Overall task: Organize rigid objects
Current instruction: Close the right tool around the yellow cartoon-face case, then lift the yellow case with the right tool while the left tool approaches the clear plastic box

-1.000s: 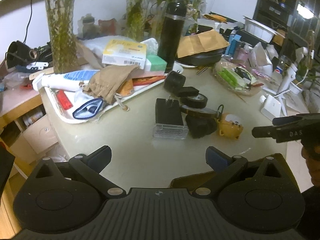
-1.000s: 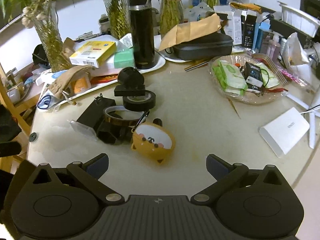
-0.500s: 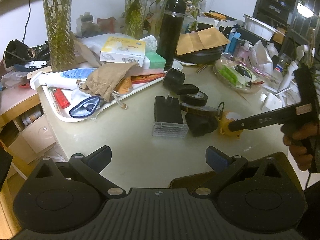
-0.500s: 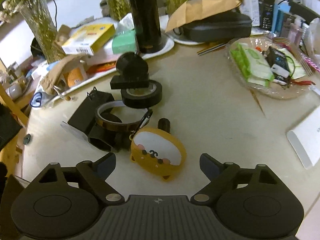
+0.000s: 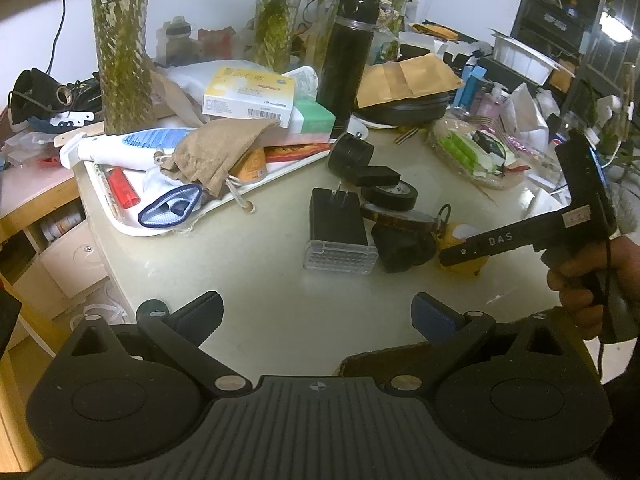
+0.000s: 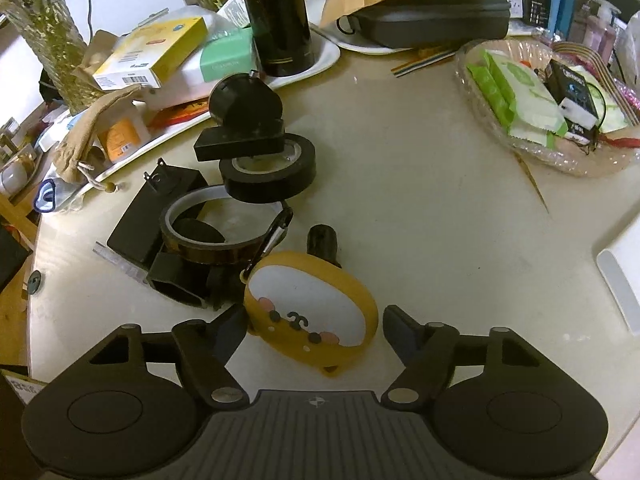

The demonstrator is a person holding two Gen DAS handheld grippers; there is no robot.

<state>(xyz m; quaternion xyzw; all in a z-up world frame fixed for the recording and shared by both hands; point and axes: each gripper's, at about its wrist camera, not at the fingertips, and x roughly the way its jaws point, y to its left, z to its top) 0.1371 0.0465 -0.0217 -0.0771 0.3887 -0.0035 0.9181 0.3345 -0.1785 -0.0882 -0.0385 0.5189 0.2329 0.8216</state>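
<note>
Only the left wrist view shows the person's hand (image 5: 580, 280) gripping the right hand-held gripper's handle, whose arm reads "DAS", reaching over the yellow case (image 5: 460, 236). Only the right wrist view shows that case's face: a white panel with small dots, on an orange-yellow shell with a carabiner. The right hand-held gripper (image 6: 314, 330) is partly open and closing, its fingers on either side of the yellow case (image 6: 316, 304), which lies on the bench (image 6: 420, 184) beside an amber tape ring (image 6: 224, 232) and black tape roll (image 6: 268, 176); no firm pinch shows. The left hand-held gripper (image 5: 318, 312) stands wide open, holding nothing, above bare bench.
</note>
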